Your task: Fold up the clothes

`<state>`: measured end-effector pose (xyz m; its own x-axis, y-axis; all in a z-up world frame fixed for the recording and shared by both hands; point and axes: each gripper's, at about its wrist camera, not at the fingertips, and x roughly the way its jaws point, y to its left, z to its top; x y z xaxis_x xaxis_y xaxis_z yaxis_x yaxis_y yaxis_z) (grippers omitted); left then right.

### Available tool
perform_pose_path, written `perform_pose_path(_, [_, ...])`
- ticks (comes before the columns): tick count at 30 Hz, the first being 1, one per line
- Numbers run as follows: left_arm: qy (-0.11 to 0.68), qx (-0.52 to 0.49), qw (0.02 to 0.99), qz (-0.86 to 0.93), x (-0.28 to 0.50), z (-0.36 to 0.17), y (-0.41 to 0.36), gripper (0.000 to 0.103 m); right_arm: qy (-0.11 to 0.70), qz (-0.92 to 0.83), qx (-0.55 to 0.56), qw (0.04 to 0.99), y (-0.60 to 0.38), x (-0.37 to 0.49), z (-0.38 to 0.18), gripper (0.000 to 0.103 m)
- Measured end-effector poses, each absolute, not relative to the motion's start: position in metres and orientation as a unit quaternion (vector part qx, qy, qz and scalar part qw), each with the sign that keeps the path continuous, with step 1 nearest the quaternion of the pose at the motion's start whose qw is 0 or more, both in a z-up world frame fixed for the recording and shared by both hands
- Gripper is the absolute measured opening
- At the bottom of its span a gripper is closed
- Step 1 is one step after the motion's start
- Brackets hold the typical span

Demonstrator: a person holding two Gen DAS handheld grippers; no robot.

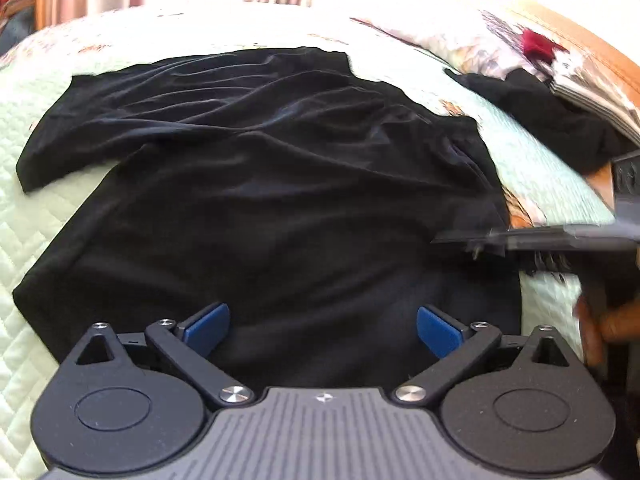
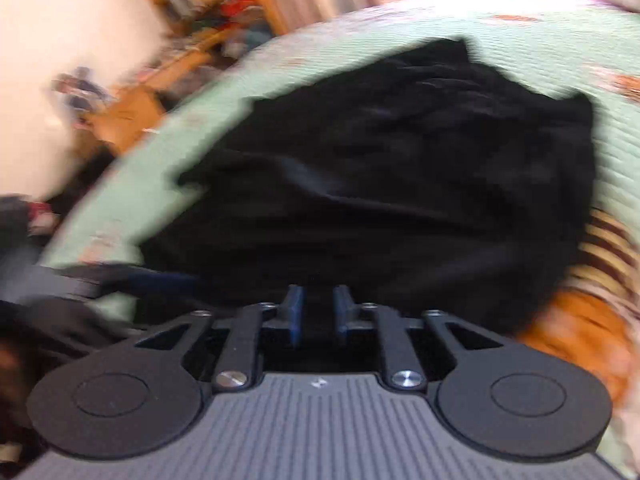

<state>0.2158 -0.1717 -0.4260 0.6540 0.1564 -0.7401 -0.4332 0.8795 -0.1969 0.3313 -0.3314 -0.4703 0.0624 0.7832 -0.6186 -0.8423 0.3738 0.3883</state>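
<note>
A black T-shirt (image 1: 280, 184) lies spread flat on a pale green quilted bed (image 1: 40, 220), with one sleeve out to the left. My left gripper (image 1: 323, 330) hovers over the shirt's near hem, its blue pads wide apart and nothing between them. In the left wrist view my right gripper (image 1: 540, 238) appears blurred at the shirt's right edge. In its own view the right gripper (image 2: 318, 312) has its jaws drawn close together over the near edge of the shirt (image 2: 400, 180). I cannot make out any cloth pinched between them.
A second dark garment (image 1: 552, 116) lies at the far right by a patterned pillow (image 1: 460, 40). A striped cloth (image 2: 612, 248) and something orange sit right of the shirt. A hand (image 1: 600, 328) shows at the right edge. Cluttered shelves lie beyond the bed.
</note>
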Motion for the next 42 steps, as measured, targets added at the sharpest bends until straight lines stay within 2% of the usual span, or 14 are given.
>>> perform_pose_path(3, [0.377, -0.175, 0.897, 0.15, 0.209, -0.418, -0.176, 0.101, 0.404, 0.506, -0.001, 0.762, -0.364, 0.353, -0.466, 0.0])
perform_pose_path(7, [0.351, -0.183, 0.9, 0.184, 0.204, -0.407, -0.162, 0.1, 0.368, 0.52, -0.005, 0.771, -0.36, 0.345, -0.435, 0.018])
perform_pose_path(14, [0.374, -0.215, 0.872, 0.231, 0.192, -0.419, -0.131, 0.101, 0.408, 0.593, -0.036, 0.694, -0.312, 0.326, -0.454, 0.017])
perform_pose_path(17, [0.386, -0.165, 0.878, 0.23, 0.194, -0.423, -0.143, 0.102, 0.424, 0.559, -0.007, 0.713, -0.342, 0.347, -0.464, 0.002])
perform_pose_path(20, [0.391, -0.14, 0.88, 0.23, 0.198, -0.426, -0.148, 0.102, 0.417, 0.514, 0.003, 0.75, -0.37, 0.364, -0.46, 0.0])
perform_pose_path(24, [0.364, -0.167, 0.89, 0.217, 0.195, -0.414, -0.143, 0.102, 0.372, 0.536, -0.011, 0.758, -0.373, 0.358, -0.426, 0.023])
perform_pose_path(25, [0.361, -0.166, 0.891, 0.217, 0.194, -0.413, -0.143, 0.102, 0.367, 0.558, -0.011, 0.744, -0.366, 0.353, -0.424, 0.023])
perform_pose_path(30, [0.386, -0.175, 0.873, 0.241, 0.189, -0.423, -0.129, 0.102, 0.396, 0.61, -0.034, 0.686, -0.334, 0.345, -0.438, 0.023])
perform_pose_path(32, [0.388, -0.179, 0.87, 0.244, 0.182, -0.426, -0.124, 0.102, 0.401, 0.565, -0.052, 0.72, -0.345, 0.362, -0.456, 0.005])
perform_pose_path(33, [0.386, -0.176, 0.872, 0.244, 0.178, -0.424, -0.123, 0.102, 0.408, 0.554, -0.029, 0.725, -0.358, 0.376, -0.46, 0.0])
perform_pose_path(36, [0.374, -0.179, 0.877, 0.243, 0.17, -0.418, -0.118, 0.102, 0.406, 0.508, -0.017, 0.759, -0.385, 0.402, -0.45, 0.0])
perform_pose_path(38, [0.356, -0.181, 0.881, 0.253, 0.165, -0.41, -0.111, 0.102, 0.39, 0.508, -0.016, 0.768, -0.384, 0.41, -0.435, 0.009])
perform_pose_path(39, [0.346, -0.181, 0.883, 0.259, 0.161, -0.406, -0.108, 0.102, 0.38, 0.513, -0.011, 0.77, -0.383, 0.413, -0.427, 0.021])
perform_pose_path(42, [0.318, -0.179, 0.889, 0.277, 0.153, -0.389, -0.096, 0.102, 0.351, 0.535, -0.029, 0.768, -0.347, 0.411, -0.412, 0.023])
